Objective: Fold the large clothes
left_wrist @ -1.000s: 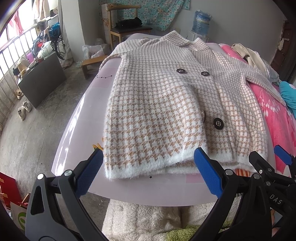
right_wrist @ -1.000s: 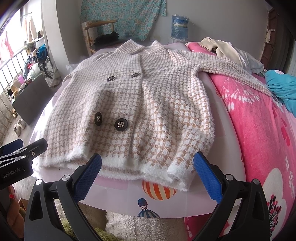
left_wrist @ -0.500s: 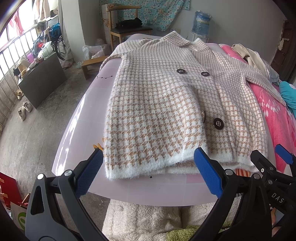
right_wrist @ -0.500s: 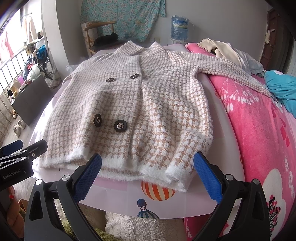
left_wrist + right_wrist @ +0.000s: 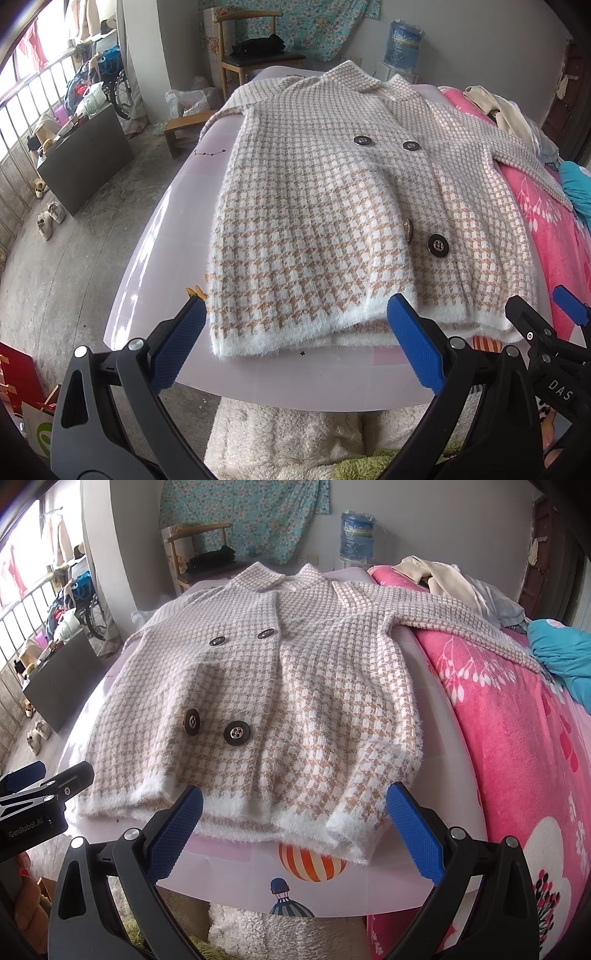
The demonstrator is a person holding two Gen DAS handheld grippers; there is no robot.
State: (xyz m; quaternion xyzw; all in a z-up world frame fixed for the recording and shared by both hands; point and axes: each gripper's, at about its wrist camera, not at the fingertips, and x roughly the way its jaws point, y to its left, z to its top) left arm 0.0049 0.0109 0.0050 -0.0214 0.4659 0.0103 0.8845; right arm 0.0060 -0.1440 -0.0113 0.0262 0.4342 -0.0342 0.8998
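Cardigan [image 5: 332, 206] flat on the pale board [image 5: 147, 236], nothing folded yet.
Since a second ago almost nothing changed: left gripper [image 5: 295, 343] and right gripper [image 5: 295, 823] still hover wide open and empty, hem at 12 o'clock; first grasp probably comes next.

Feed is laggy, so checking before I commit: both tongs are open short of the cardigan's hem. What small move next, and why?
Probably ease the right tongs forward onto the hem's near right corner. The cardigan lies flat and buttoned, unfolded, its right sleeve stretched over the pink blanket. Both the right and left tongs are open and hold nothing.
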